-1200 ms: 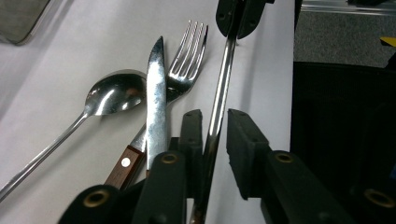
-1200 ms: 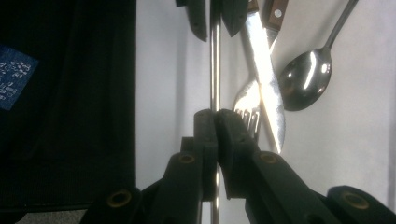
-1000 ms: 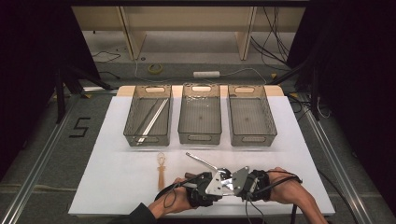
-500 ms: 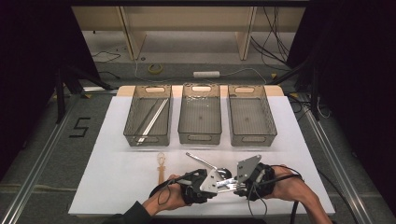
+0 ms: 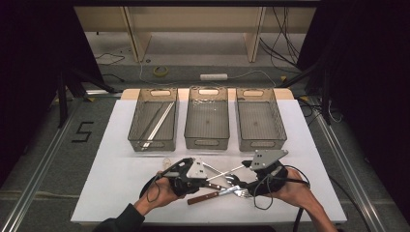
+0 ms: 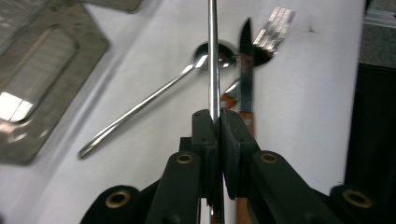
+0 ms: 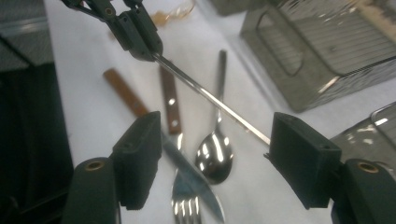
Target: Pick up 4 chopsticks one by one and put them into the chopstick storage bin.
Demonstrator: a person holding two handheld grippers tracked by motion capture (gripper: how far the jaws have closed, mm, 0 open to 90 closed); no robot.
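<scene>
My left gripper (image 5: 209,176) (image 6: 214,122) is shut on a thin steel rod (image 5: 230,170) (image 6: 213,56) and holds it clear of the white table; its far end points at my right gripper (image 5: 241,180) (image 7: 219,163). The right jaws have just been opening and now stand wide. The rod (image 7: 210,99) runs between them, its tip close to the right pad (image 7: 303,163), with no pad pressing on it. Under the rod lie a spoon (image 7: 215,150) (image 6: 154,97), a fork (image 7: 184,205) and a wooden-handled knife (image 7: 170,108) (image 5: 203,197). The left gripper (image 7: 137,35) appears farther off.
Three mesh baskets stand in a row at the back: the left one (image 5: 151,145) holds long steel rods, the middle one (image 5: 207,143) and the right one (image 5: 261,144) look bare. A small pale wooden utensil (image 5: 167,161) lies by the left hand.
The right jaws opened and let go of the rod. The left gripper drew away to the left and a little up with the rod, widening the gap between the hands.
</scene>
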